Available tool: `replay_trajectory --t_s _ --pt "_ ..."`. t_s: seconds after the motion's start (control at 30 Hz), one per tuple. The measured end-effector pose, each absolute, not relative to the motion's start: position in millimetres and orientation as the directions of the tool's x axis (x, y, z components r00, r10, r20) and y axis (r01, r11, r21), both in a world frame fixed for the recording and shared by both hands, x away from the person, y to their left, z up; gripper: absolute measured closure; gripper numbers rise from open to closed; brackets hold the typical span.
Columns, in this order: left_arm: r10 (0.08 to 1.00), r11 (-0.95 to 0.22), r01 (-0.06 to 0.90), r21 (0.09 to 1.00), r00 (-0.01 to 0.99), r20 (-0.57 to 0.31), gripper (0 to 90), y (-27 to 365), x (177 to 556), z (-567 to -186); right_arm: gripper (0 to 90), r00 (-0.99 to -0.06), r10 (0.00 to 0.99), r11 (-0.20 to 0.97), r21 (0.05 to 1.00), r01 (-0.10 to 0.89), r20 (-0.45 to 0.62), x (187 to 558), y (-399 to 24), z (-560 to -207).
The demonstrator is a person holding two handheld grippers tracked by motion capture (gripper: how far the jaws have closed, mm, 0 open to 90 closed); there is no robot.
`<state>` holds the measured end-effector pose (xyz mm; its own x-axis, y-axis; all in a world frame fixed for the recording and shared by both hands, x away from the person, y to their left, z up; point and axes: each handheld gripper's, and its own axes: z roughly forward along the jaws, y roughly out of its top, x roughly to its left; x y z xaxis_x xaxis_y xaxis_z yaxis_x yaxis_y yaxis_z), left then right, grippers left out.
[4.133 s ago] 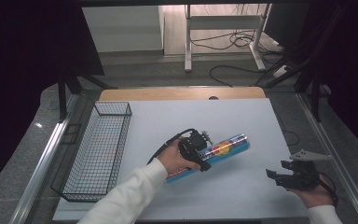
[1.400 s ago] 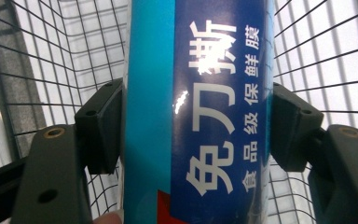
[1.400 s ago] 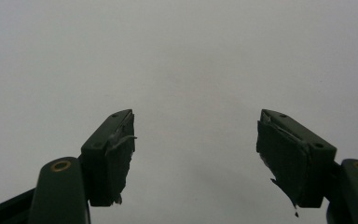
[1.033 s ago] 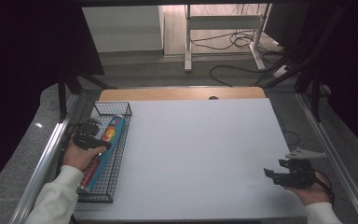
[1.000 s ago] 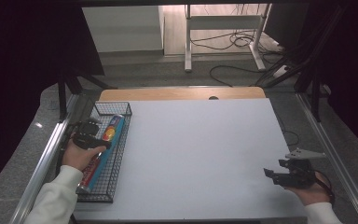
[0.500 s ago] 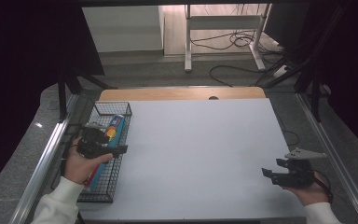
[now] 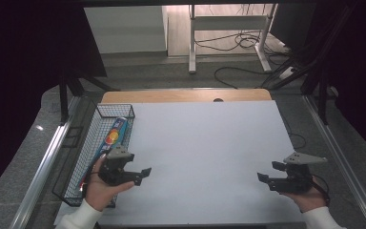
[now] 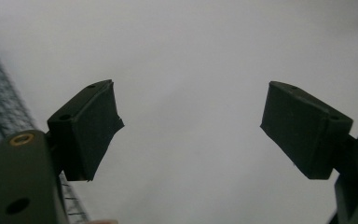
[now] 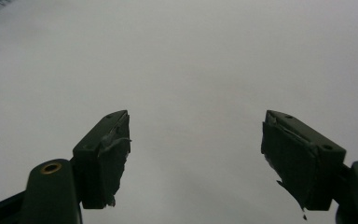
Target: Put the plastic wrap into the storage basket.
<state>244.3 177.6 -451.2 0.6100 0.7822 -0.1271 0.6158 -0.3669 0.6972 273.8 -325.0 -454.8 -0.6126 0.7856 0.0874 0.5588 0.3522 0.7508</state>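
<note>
A blue tube with red and yellow print (image 7: 116, 131) lies lengthwise in the black wire basket (image 7: 116, 106) at the table's left edge. My left gripper (image 7: 144, 174) hovers just right of the basket's near end, over the white table top (image 7: 205, 143). Its jaws are open with nothing between them, and they have just been closing a little. In the left gripper view (image 8: 191, 126) the basket's mesh (image 8: 0, 102) runs along the left side. My right gripper (image 7: 266, 171) is held near the front right of the table, open and empty (image 9: 196, 149); its jaws have just been opening slightly.
The basket sits partly over the table's left edge, beside a metal rail (image 7: 47, 162). A wooden strip (image 7: 186, 95) borders the far edge. Beyond it are a floor with cables (image 7: 238, 45) and stand legs (image 7: 191, 38).
My left gripper has come out of the basket and moved right to the table's edge, leaving the blue tube lying in the basket. The right hand has stayed in place.
</note>
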Motion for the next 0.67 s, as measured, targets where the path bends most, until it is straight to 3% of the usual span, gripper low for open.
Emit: replay_trajectory --t_s 0.2,0.67 --pt "0.754 -0.439 0.599 0.670 0.651 -0.088 18.7 162.4 232.5 -460.7 21.1 -0.654 0.751 0.372 0.765 0.526 0.085 270.5 -308.4 -453.8" --pt "0.769 -0.431 0.620 0.656 0.632 -0.092 17.8 164.5 234.5 -468.5 15.9 -0.685 0.728 0.405 0.785 0.469 0.034 266.9 -301.5 -457.8"
